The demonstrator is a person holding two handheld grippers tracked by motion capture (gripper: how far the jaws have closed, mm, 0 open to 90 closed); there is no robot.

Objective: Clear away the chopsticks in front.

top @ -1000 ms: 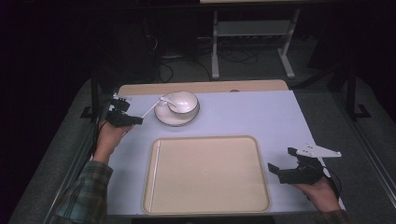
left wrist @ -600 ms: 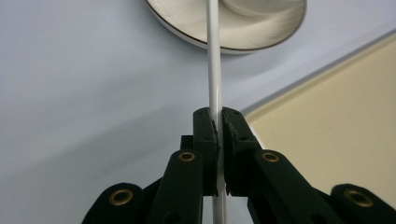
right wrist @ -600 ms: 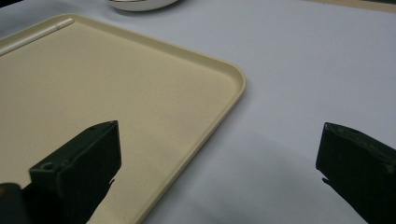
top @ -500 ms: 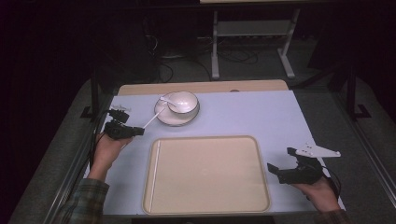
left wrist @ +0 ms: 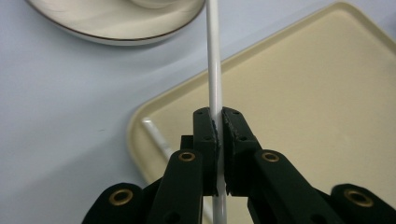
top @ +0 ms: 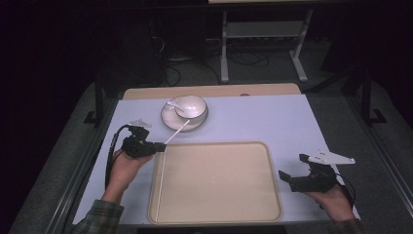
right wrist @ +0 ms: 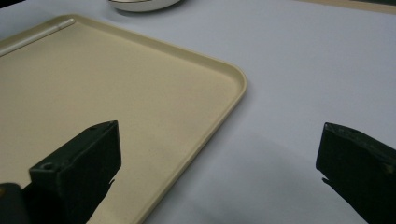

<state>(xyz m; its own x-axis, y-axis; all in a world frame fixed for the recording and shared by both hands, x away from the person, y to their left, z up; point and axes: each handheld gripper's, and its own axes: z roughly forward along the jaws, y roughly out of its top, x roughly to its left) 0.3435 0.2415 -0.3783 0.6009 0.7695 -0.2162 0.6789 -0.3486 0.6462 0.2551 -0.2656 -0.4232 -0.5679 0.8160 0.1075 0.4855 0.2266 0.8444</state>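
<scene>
Left gripper (top: 158, 146) clamped on white chopstick (top: 177, 132), pulled back from the plate (top: 168, 119) toward the tray's (top: 219, 195) left edge beside the second chopstick (top: 161, 180) lying there, likely about to set it down; right gripper (top: 292, 180) parked with jaws apart.

left gripper (top: 158, 146) nearer the tray (top: 272, 204), white chopstick (top: 177, 132) carried along

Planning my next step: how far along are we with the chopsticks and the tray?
Done: one white chopstick lies in the tray, along its left edge. In hand: the left claw is shut on the second chopstick, at the tray's corner. Left: setting it down, probably beside the first. The bowl sits on its saucer; the right claw waits open.
</scene>
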